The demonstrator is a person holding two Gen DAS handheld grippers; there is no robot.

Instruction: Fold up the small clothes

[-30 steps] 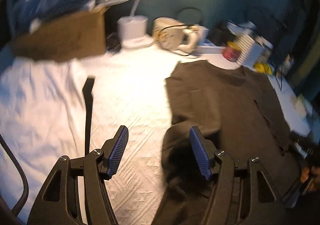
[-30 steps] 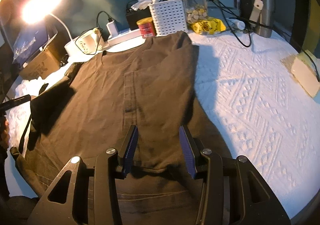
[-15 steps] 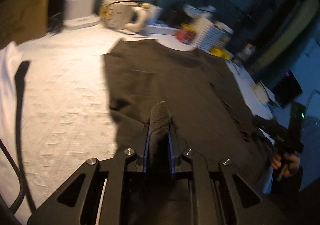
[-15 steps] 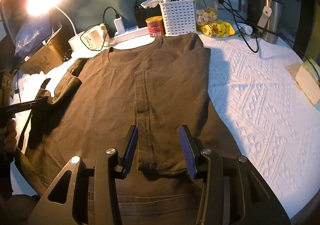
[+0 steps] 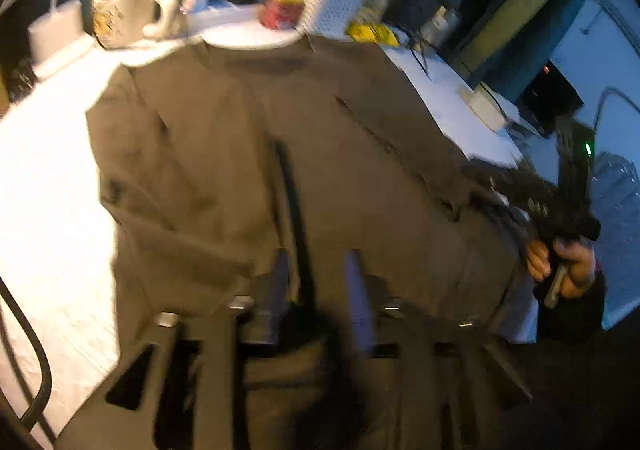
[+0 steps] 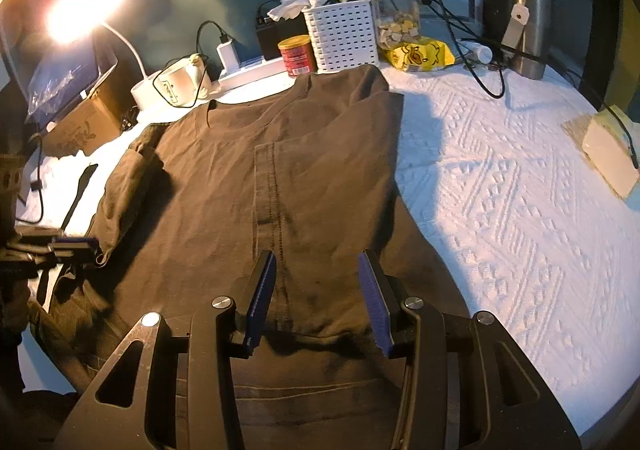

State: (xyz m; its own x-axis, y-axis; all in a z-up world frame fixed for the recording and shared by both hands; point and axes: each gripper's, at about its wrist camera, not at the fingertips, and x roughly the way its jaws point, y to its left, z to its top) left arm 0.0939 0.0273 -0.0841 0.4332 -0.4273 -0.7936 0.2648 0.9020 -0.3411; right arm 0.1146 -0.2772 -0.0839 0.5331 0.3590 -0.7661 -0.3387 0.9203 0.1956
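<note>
A dark brown T-shirt (image 6: 320, 169) lies flat on the white textured cloth (image 6: 500, 189), its right side folded in along a stitched hem. In the left wrist view the shirt (image 5: 360, 169) fills the middle, and its left sleeve lies folded over the body. My left gripper (image 5: 318, 278) hovers blurred above that fold; its jaws are opening and the pads press on nothing. It also shows at the left edge of the right wrist view, the left gripper (image 6: 76, 244) beside the sleeve fold. My right gripper (image 6: 318, 290) stands open just above the shirt's lower part.
Along the back stand a white basket (image 6: 344, 37), a red can (image 6: 296, 55), a yellow bag (image 6: 420, 53), a steel tumbler (image 6: 528, 33), a power strip (image 6: 256, 71) and a lit lamp (image 6: 88, 5). A cardboard box (image 6: 80, 125) sits back left. A hand (image 5: 572, 266) holds the right gripper.
My left gripper shut on the left sleeve, carried it rightward over the shirt body, and now has its jaws apart again. The right gripper stayed where it was.
</note>
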